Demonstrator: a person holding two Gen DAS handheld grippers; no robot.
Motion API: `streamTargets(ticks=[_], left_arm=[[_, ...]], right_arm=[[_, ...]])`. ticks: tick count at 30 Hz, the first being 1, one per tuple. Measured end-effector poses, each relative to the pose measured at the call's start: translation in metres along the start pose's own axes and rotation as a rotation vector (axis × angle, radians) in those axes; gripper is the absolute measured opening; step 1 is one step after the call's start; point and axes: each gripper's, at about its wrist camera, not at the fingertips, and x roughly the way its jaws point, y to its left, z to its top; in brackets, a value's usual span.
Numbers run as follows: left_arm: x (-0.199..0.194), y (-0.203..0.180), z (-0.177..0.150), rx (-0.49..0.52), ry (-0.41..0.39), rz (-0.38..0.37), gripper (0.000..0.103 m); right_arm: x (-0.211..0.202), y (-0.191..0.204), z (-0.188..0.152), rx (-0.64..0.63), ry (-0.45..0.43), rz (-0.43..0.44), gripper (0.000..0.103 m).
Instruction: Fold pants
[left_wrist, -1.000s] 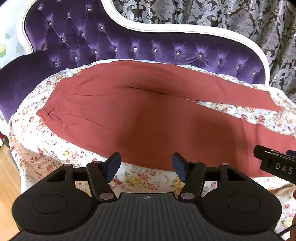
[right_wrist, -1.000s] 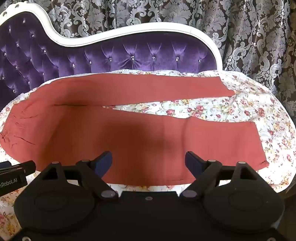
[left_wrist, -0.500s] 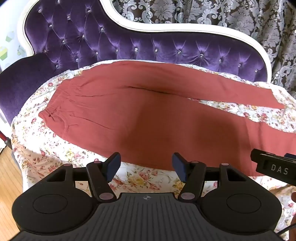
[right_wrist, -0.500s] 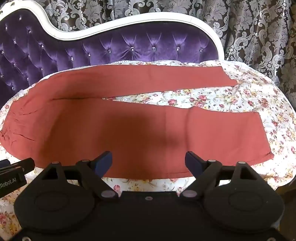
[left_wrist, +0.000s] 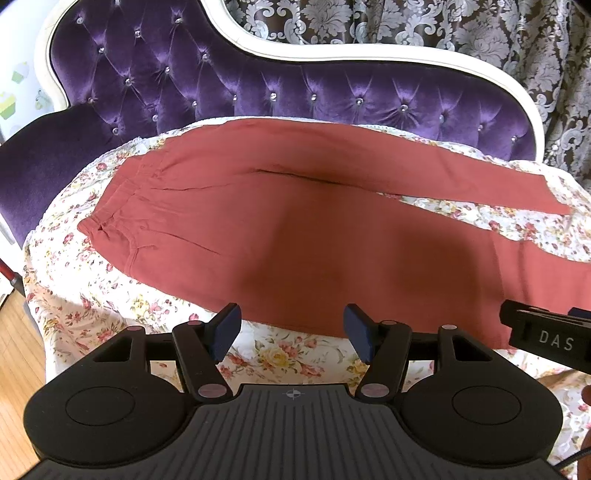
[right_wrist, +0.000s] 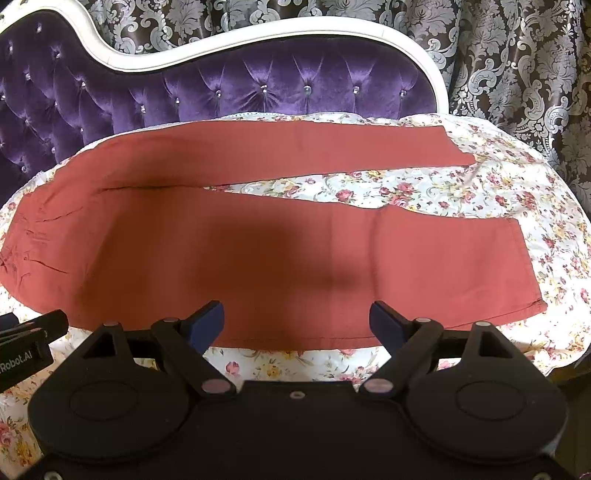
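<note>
Rust-red pants (left_wrist: 295, 229) (right_wrist: 258, 258) lie flat on a floral sheet, waistband at the left, both legs spread apart toward the right in a narrow V. My left gripper (left_wrist: 291, 332) hovers open over the sheet just in front of the pants' near edge, nothing between its blue pads. My right gripper (right_wrist: 297, 323) is open too, above the near leg's front edge, its pads empty. Each gripper's side shows at the edge of the other's view.
The floral sheet (left_wrist: 110, 295) (right_wrist: 480, 192) covers the seat of a purple tufted sofa (left_wrist: 258, 85) with a white frame (right_wrist: 258, 40). Patterned curtains (right_wrist: 517, 55) hang behind. Wooden floor (left_wrist: 14, 369) shows at the lower left.
The right wrist view has shifted a little, so the pants sit slightly lower in it and the near leg's cuff shows more fully. Both grippers stay open.
</note>
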Motion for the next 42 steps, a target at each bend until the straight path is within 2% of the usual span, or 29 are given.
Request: streamTargets(ticks=[42], left_arm=[[0.0005, -0.0058, -0.0013, 0.022, 0.002, 0.001, 0.060]], right_arm=[[-0.0026, 0.0061, 0.0066, 0.003, 0.026, 0.019, 0.086]])
